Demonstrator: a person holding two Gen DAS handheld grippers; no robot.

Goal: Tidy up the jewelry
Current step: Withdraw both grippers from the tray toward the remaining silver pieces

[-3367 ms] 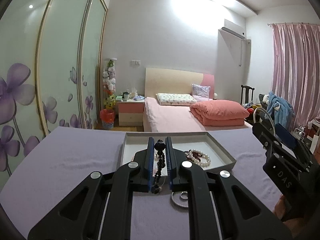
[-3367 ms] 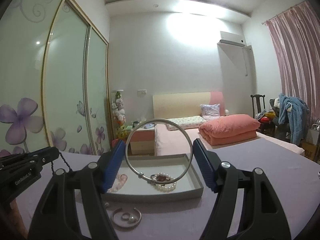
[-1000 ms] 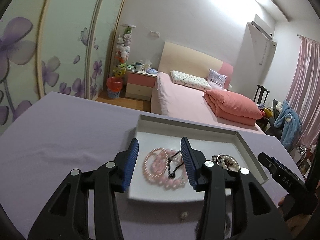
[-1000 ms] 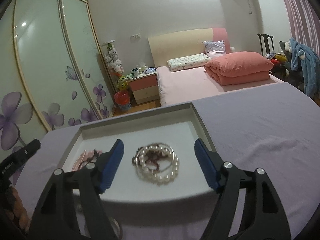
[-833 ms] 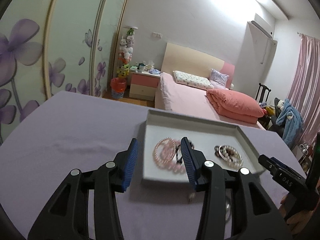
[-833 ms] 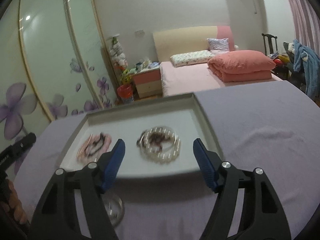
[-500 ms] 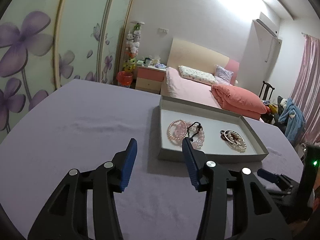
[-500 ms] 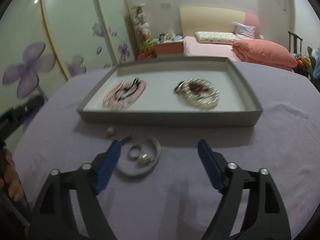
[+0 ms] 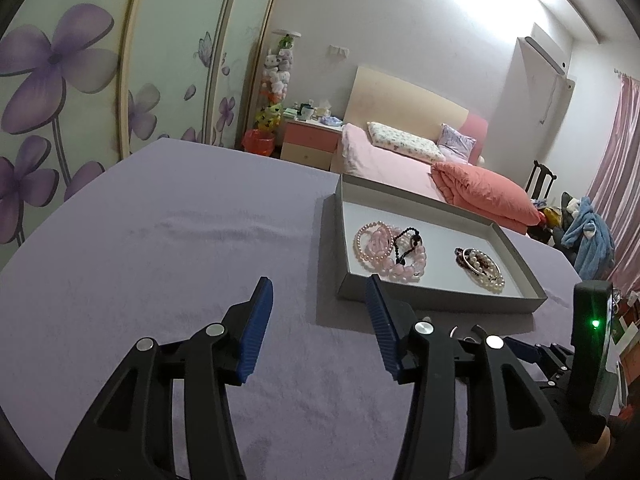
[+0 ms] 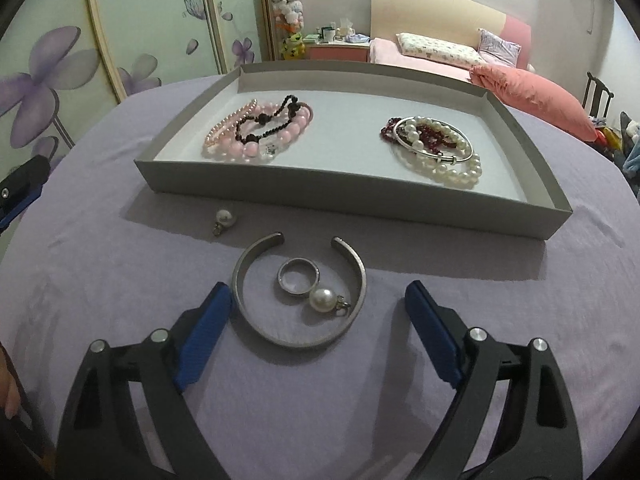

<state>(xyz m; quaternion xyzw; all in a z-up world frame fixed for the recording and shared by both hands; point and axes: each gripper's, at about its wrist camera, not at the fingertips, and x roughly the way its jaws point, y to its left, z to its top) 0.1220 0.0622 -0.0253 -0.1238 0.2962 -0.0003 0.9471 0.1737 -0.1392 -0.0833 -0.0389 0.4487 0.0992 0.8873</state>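
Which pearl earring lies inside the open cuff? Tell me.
The earring touching the ring, ringed by the cuff. The other earring lies outside the cuff, by the tray wall.

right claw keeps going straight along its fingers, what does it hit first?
Most likely the open silver cuff bangle on the purple cloth, centred between the opening, empty right claw. Inside it lie a silver ring and a pearl pendant. Depth unclear.

1. We list a grey tray (image 10: 516, 128), shallow and open, on the purple cloth.
2. Inside, left: pink bead bracelets (image 10: 280, 132) under a black bead string (image 10: 262, 120).
3. Inside, right: pearl bracelet (image 10: 452, 170), dark red beads (image 10: 434, 136), silver bangle (image 10: 436, 152), heaped.
4. Outside, near the tray's front wall: open silver cuff (image 10: 298, 340) lying flat, encircling a ring (image 10: 298, 276) touching a pearl pendant (image 10: 323, 300).
5. Second pearl pendant (image 10: 223, 218), just left.
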